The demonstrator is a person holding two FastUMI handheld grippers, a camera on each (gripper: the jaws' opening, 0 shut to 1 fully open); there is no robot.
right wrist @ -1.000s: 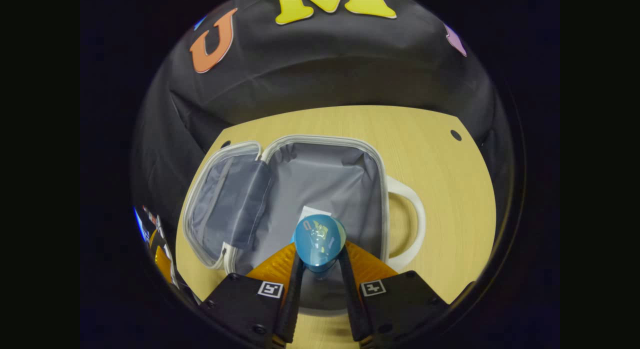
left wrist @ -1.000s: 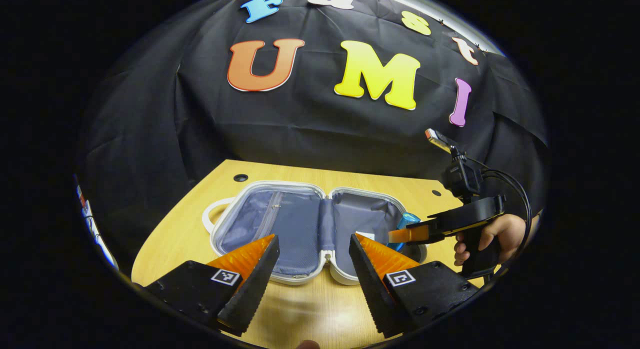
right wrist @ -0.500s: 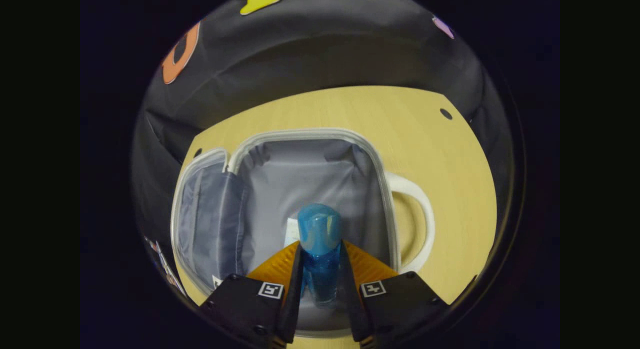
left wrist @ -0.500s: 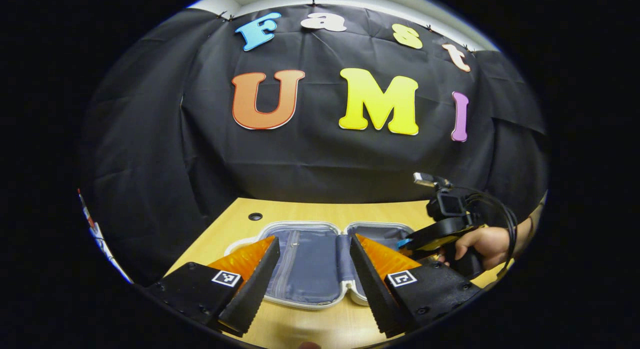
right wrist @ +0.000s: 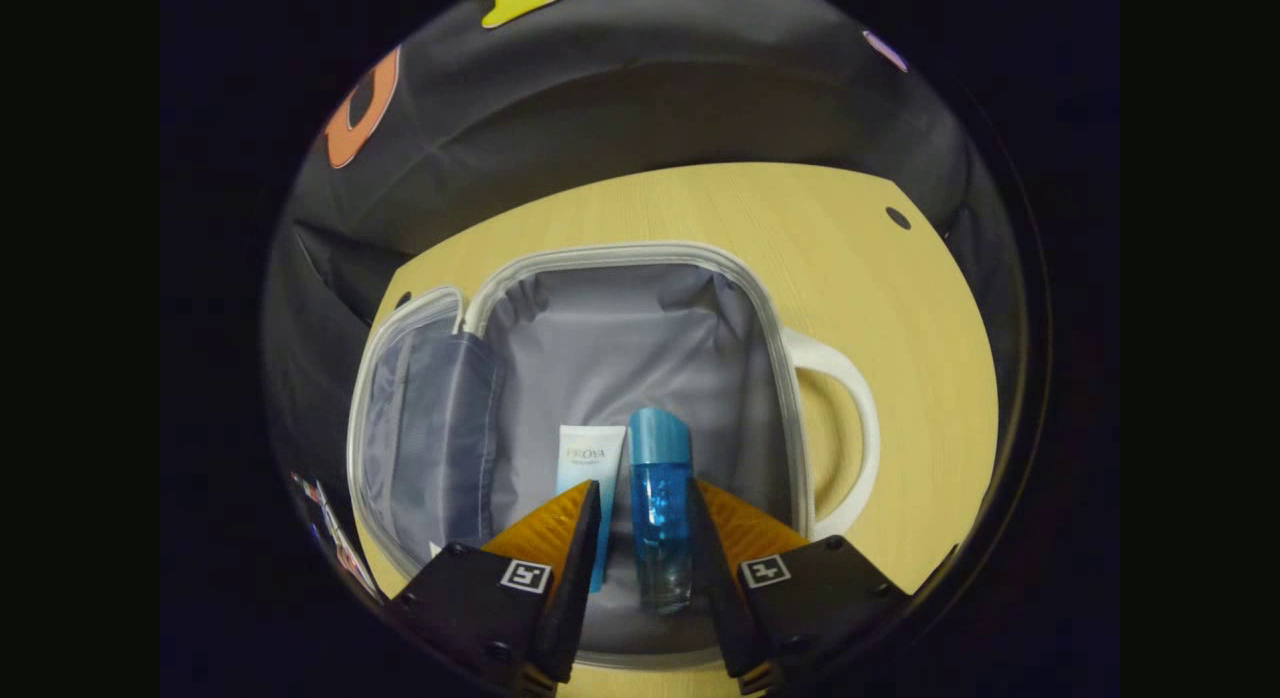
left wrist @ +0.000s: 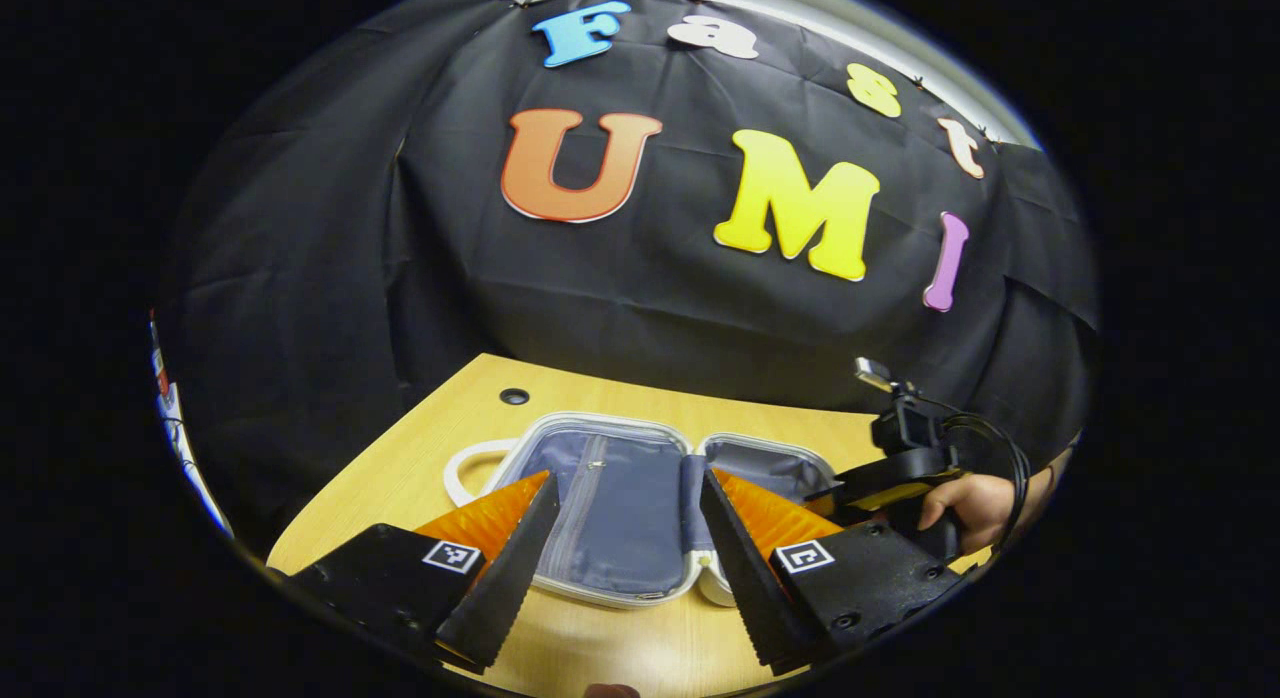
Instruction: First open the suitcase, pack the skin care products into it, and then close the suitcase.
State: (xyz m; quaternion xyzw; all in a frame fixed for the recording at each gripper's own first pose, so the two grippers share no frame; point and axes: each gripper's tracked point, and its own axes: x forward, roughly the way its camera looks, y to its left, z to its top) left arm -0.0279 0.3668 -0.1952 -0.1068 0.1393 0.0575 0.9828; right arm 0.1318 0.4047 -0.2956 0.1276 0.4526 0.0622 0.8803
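The small white suitcase (right wrist: 620, 251) lies open and flat on the wooden table (right wrist: 860, 278), grey lining up. In its right half lie a blue bottle (right wrist: 660, 508) and, to its left, a white tube (right wrist: 588, 468). My right gripper (right wrist: 645, 488) stands open over that half, with the bottle lying between its fingers and a gap on the left side. My left gripper (left wrist: 625, 478) is open and holds nothing, in front of the suitcase (left wrist: 620, 518). In the left gripper view the right gripper (left wrist: 850, 493) and the hand (left wrist: 965, 503) holding it are at the suitcase's right half.
The suitcase has a white handle (right wrist: 850, 418) sticking out on its right side and another handle (left wrist: 462, 468) on its left side. The table has small round holes (left wrist: 514, 396) near its far corners. Black cloth closes off the back.
My right gripper has lowered the blue bottle into the suitcase's right half and opened its fingers; the bottle now lies beside the white tube. The left gripper's view shifted slightly.
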